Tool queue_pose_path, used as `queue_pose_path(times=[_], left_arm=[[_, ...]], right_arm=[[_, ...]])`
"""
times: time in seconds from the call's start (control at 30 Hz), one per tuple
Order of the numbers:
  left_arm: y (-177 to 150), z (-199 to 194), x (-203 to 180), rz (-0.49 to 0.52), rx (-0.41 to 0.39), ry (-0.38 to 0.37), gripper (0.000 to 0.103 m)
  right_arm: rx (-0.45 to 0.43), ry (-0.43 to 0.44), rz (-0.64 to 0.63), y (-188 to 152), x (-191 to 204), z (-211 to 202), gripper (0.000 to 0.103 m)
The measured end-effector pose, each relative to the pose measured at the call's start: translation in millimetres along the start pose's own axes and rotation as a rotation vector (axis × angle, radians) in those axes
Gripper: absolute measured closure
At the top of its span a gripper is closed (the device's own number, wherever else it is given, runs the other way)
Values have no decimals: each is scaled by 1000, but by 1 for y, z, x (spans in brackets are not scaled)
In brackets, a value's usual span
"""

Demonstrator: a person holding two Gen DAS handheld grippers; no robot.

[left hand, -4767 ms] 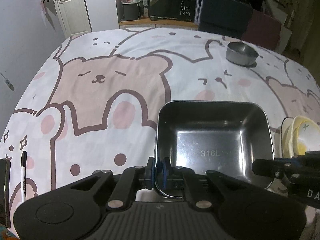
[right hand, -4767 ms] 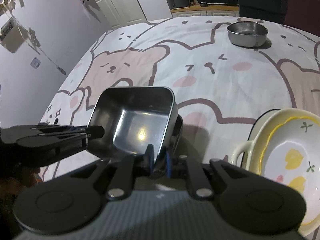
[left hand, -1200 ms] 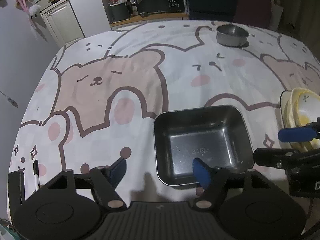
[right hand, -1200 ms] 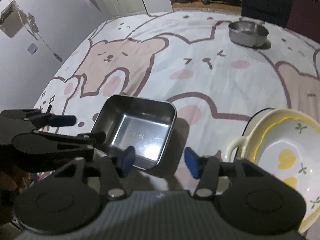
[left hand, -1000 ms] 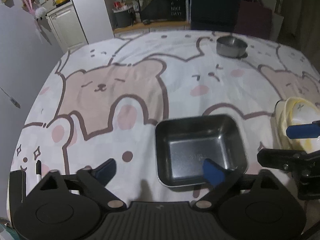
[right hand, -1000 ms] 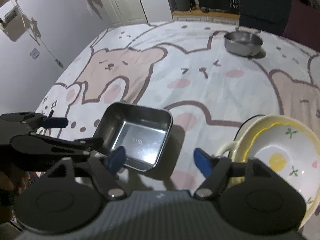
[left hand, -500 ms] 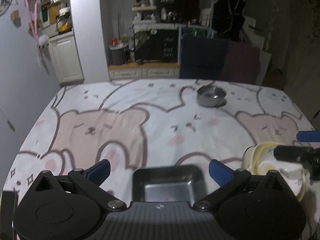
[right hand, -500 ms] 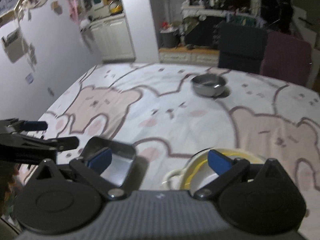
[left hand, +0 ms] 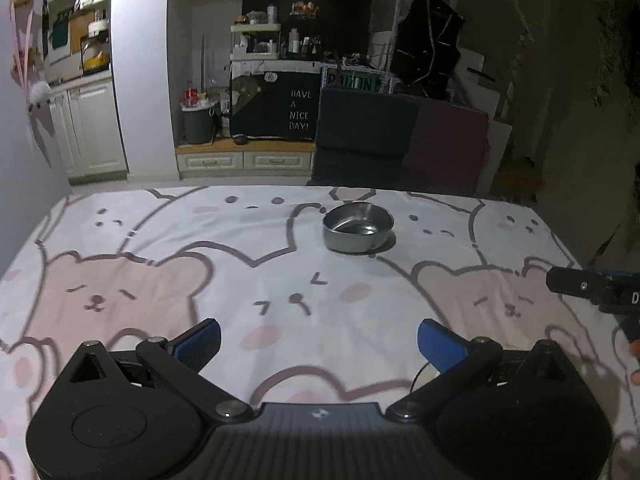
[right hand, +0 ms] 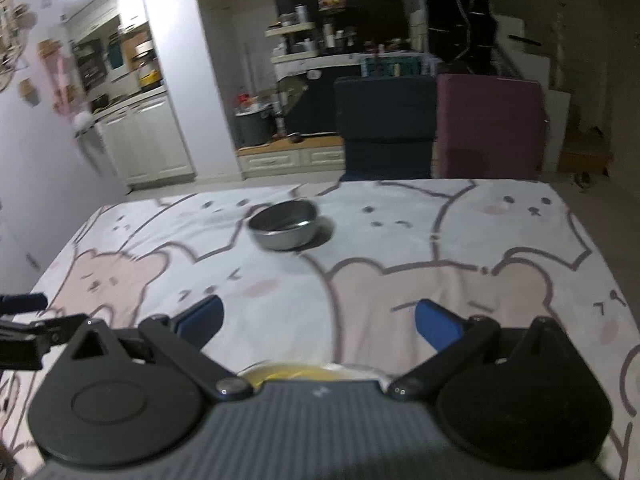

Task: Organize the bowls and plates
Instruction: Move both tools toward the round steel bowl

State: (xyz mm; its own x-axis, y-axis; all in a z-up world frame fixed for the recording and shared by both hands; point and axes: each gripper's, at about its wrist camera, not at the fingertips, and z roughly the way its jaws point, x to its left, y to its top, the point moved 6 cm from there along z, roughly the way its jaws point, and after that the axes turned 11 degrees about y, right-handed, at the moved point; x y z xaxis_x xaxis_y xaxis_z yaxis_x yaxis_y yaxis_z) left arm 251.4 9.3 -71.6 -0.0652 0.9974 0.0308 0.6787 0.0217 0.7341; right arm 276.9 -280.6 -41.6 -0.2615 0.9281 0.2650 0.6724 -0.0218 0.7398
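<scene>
closest in, both grippers are empty: the left gripper has its blue fingers spread wide over bare cloth with nothing between them, and the right gripper is the same, its jaws having just been opening to their widest, with only cloth in the gap. tucked under the right gripper's body, a sliver of a yellow-rimmed dish peeks out at the near edge of the surface, which is covered in a cloth printed with cartoon bears; how much crockery sits there is hidden. in the left view the tip of the right gripper shows at the right edge, well apart from the left one. farther off, toward the far side of the surface, a round steel bowl stands upright and alone, well apart from both grippers and from the yellow-rimmed dish. beyond the far edge stand a dark blue chair and a maroon chair, then cabinets and shelves. judging by this, the steel bowl is not yet gathered with the rest, so fetching it looks like the step left; neither gripper is near it.
</scene>
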Motion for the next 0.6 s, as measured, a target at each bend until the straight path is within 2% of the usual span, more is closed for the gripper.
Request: queue_pose_path(times=[0.13,0.37,0.6], left_arm=[[14,29,-9,-66,32,1,0],[41,83,-21,-187,51,-13,0],[69,137,-37,-264,75,-65,7]], right_arm=[[-11,-24,27,13,-26,23,0],[1,-17,37,32,-60,75,0],[41,38,142,58,-82,134,0]])
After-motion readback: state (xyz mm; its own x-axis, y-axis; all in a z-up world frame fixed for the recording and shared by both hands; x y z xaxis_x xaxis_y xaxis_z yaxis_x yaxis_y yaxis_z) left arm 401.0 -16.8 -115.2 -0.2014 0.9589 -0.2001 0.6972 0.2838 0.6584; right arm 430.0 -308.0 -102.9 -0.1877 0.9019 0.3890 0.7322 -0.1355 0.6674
